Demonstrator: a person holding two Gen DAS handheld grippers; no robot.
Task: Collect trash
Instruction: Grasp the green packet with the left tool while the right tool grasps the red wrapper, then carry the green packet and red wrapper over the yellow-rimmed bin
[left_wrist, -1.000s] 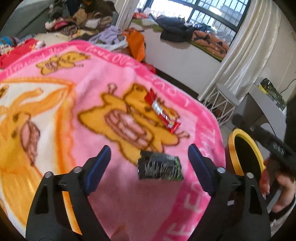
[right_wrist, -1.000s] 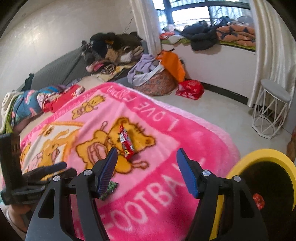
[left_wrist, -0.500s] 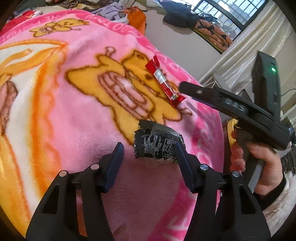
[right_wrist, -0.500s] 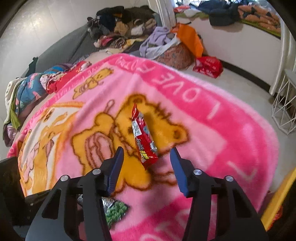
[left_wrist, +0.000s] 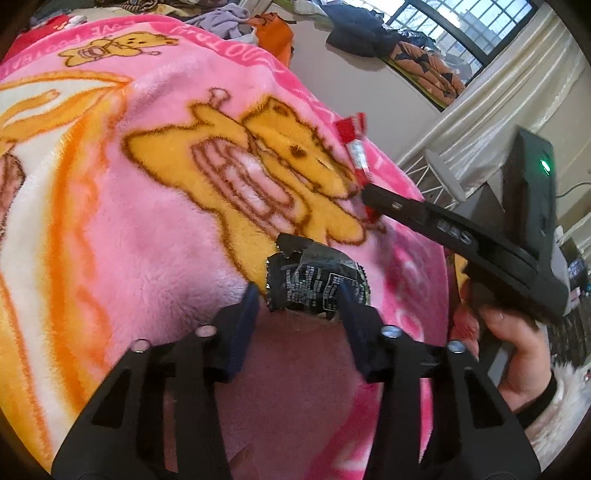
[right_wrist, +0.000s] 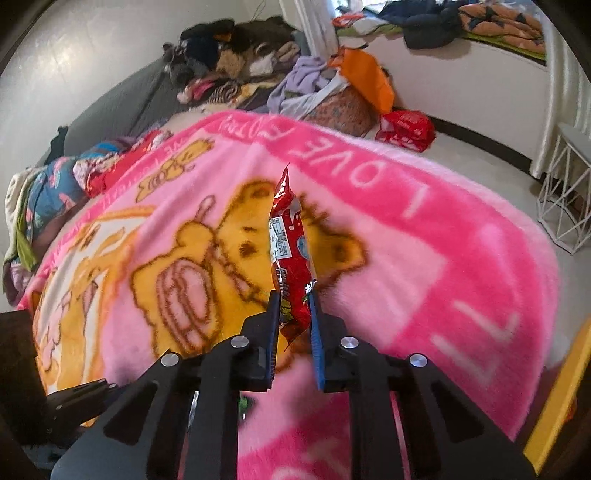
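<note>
On pink blanket (right_wrist: 461, 236), red wrapper (right_wrist: 291, 258) sits between closing fingers (right_wrist: 274, 332).

The blanket (left_wrist: 129, 240) is pink with yellow-orange cartoon bears. One wrapper (left_wrist: 317, 284) is black with white print; the other wrapper (right_wrist: 291, 258) is red.

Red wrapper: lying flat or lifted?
Far end lifted: the red wrapper tilts off the blanket, near end between the closing right gripper.

a lived-in home bedroom: a pink cartoon-bear blanket (right_wrist: 461, 258) covers the bed, clothes are piled (right_wrist: 236, 55) against the far wall, bedding sits on the window ledge (right_wrist: 480, 22), curtains (left_wrist: 491, 110) hang right.
</note>
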